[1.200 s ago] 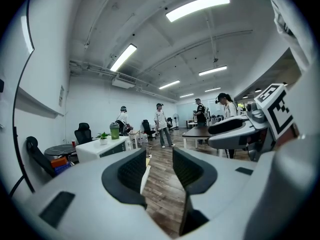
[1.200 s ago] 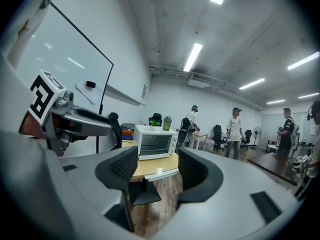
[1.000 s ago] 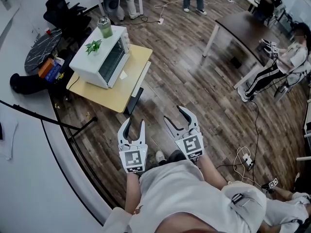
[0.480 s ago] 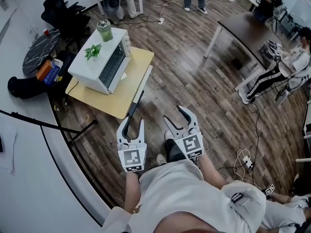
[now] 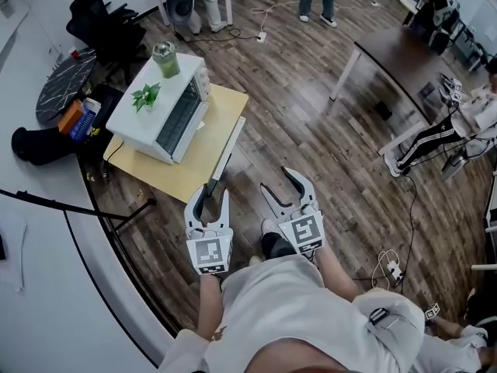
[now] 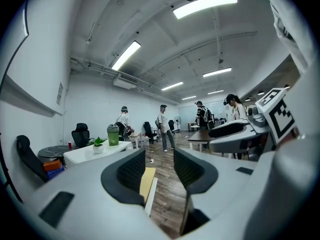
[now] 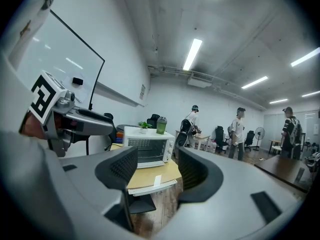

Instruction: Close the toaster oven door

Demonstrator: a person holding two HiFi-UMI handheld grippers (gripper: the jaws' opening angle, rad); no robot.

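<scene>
A white toaster oven stands on a small yellow table ahead and to the left, with a potted plant and a green bottle on its roof. In the right gripper view the oven shows its glass door upright against its front. My left gripper hangs over the floor just short of the table's near corner, jaws a narrow gap apart and empty. My right gripper is beside it, open wider and empty. The left gripper view shows only the oven's top.
A black chair, bags and a round dark table crowd the wall behind the oven. A whiteboard stand's leg crosses the floor at left. A dark desk, seated people and floor cables are at right.
The table and oven have drawn nearer to both grippers in the head view. The grippers keep the same pose side by side, both empty.
</scene>
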